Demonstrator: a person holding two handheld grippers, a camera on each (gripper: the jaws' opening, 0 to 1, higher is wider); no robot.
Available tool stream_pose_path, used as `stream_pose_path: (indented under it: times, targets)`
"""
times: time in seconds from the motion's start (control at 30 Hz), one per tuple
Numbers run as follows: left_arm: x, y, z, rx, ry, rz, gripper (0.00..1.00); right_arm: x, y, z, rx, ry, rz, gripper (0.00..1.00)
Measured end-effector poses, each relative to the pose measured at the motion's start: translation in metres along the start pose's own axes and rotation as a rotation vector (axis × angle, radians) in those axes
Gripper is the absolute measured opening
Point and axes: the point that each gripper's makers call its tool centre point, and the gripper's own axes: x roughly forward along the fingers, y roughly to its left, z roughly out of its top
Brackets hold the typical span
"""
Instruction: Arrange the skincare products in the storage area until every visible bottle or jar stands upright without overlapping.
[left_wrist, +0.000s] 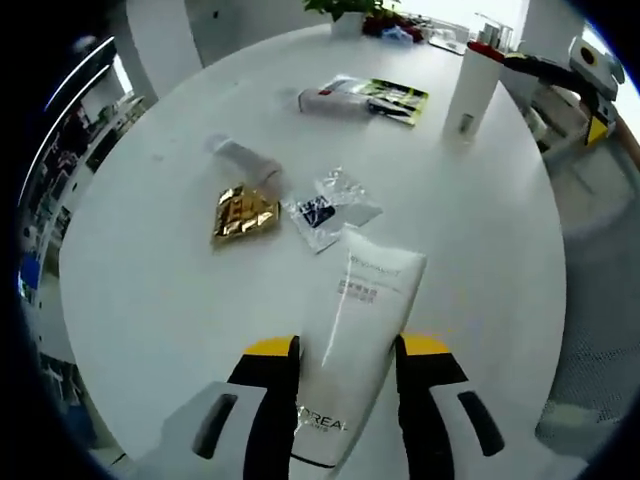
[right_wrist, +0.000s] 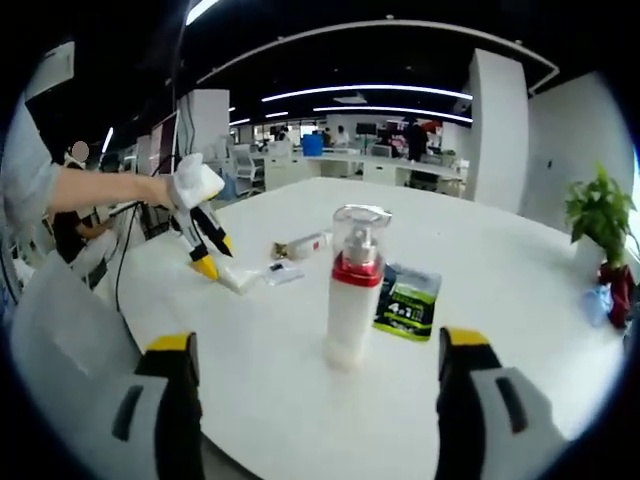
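Glossy white plastic tube (left_wrist: 355, 330); shiny gold foil packet (left_wrist: 243, 213); smooth white table (left_wrist: 150, 290)

Beyond the round white table (right_wrist: 520, 290) we see office desks (right_wrist: 370, 165), a white pillar (right_wrist: 497, 130) and ceiling light strips (right_wrist: 365, 92).

White squeeze tube with grey lettering (left_wrist: 352, 340): lower end cut off by the left gripper view's bottom edge, sides hidden behind black fingers (left_wrist: 272, 405). Small print on the tube too small to read. Clear-capped small bottle (left_wrist: 243, 160) blurred, label unreadable. Green-black sachet (right_wrist: 408, 301) partly hidden behind the white pump bottle with red collar (right_wrist: 353, 290) in the right gripper view.
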Motion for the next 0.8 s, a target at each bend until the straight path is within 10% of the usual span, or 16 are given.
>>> stream_pose_path:
  times: [0.8]
  targets:
    - [-0.022, -0.019, 0.027, -0.008, -0.104, 0.027, 0.28, 0.000, 0.003, -0.001, -0.019, 0.008, 0.011, 1.00]
